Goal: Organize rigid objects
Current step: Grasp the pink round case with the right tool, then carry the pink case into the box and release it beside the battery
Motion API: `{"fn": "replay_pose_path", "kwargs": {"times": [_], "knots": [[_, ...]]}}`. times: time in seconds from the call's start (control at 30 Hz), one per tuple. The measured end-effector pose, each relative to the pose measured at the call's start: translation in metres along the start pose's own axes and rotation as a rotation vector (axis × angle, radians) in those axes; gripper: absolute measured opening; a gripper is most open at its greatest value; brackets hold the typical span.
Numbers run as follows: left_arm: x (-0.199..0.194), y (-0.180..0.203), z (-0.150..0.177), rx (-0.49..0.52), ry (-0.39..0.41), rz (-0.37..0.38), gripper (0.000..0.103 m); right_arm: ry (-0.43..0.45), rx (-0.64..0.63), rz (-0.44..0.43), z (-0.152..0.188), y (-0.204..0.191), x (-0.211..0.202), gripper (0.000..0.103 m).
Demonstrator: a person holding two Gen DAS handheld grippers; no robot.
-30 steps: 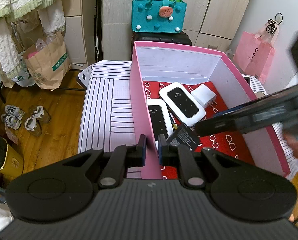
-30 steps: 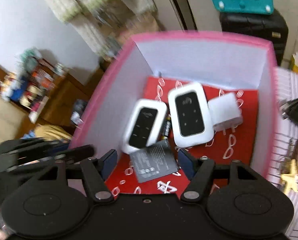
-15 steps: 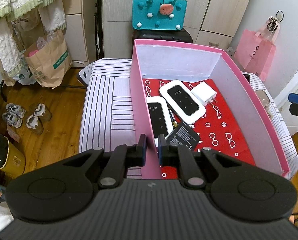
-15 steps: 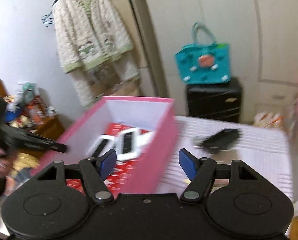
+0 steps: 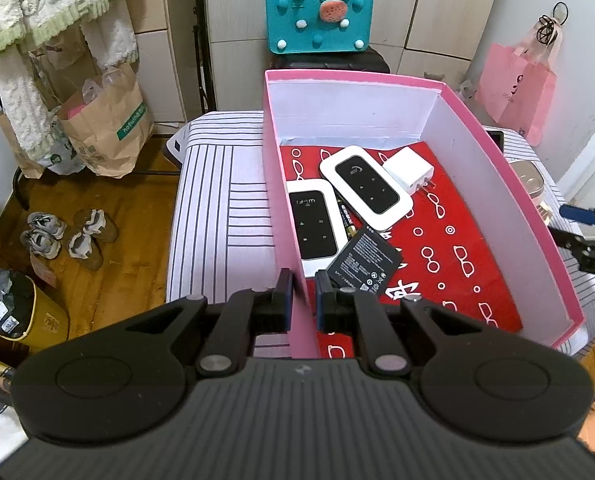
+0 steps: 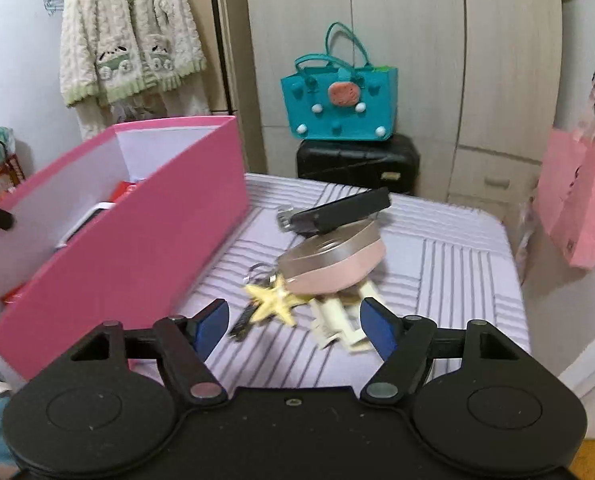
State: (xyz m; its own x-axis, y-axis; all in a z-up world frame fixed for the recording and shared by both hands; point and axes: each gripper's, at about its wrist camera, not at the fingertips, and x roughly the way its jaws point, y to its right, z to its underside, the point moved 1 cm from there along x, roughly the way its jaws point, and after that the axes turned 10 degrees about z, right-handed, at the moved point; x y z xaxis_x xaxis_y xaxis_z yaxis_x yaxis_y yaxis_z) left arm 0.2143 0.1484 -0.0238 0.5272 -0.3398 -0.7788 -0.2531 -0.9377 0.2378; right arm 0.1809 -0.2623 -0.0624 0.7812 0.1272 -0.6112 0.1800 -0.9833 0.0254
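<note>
Pink box (image 5: 497,152) is sitting on the striped table (image 5: 217,208), already holding two white routers, a charger (image 5: 409,170) and a flat battery (image 5: 363,260). Left gripper (image 5: 302,292) is pinching the box's near wall, pressed tight on it, steadying it. Right gripper (image 6: 293,326) is empty, its jaws having just been opening wider, and is heading over the leftover pile outside the box: pink tin (image 6: 333,264), black case (image 6: 341,210) on top, starfish keyring (image 6: 273,300), cream clip (image 6: 337,320). Probably best to take the black case first, since it's topmost; square the fingers across its narrow sides. Right wrist view is showing the pile; the left view is showing the box contents, barely visible in the right view.
</note>
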Motion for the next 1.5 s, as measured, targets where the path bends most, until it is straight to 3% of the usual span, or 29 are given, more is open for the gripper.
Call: {"fn": "replay_pose_path", "kwargs": {"times": [0.1,0.23,0.37,0.5,0.63,0.7,0.9,1.27,1.5], "knots": [[0.0,0.001,-0.001,-0.003,-0.005,-0.001,0.01,0.063,-0.022,0.033,-0.004,0.004,0.007,0.082],[0.0,0.002,0.0,0.001,-0.01,-0.005,0.01,0.091,-0.017,-0.001,-0.019,0.015,0.023,0.084],[0.0,0.003,-0.001,0.001,-0.013,-0.008,0.01,-0.011,0.103,-0.029,-0.031,0.03,0.053,0.088],[0.0,0.003,-0.001,0.001,-0.013,-0.007,0.01,-0.168,0.314,-0.14,-0.028,0.049,0.083,0.087],[0.0,0.003,0.0,0.0,-0.013,-0.007,0.01,-0.212,0.529,-0.238,-0.02,0.066,0.095,0.07],[0.0,0.003,-0.001,-0.001,-0.013,-0.006,0.01,-0.206,0.545,-0.225,-0.018,0.067,0.093,0.051],[0.001,0.001,-0.002,-0.014,-0.017,0.002,0.009,-0.206,0.515,-0.209,-0.021,0.066,0.082,0.033],[0.0,0.006,0.001,0.032,-0.035,-0.011,0.008,-0.103,0.19,-0.185,-0.065,0.019,0.026,0.033],[-0.002,0.008,0.002,0.052,-0.048,-0.007,0.008,0.063,-0.092,-0.217,-0.107,-0.036,-0.042,0.033]]}}
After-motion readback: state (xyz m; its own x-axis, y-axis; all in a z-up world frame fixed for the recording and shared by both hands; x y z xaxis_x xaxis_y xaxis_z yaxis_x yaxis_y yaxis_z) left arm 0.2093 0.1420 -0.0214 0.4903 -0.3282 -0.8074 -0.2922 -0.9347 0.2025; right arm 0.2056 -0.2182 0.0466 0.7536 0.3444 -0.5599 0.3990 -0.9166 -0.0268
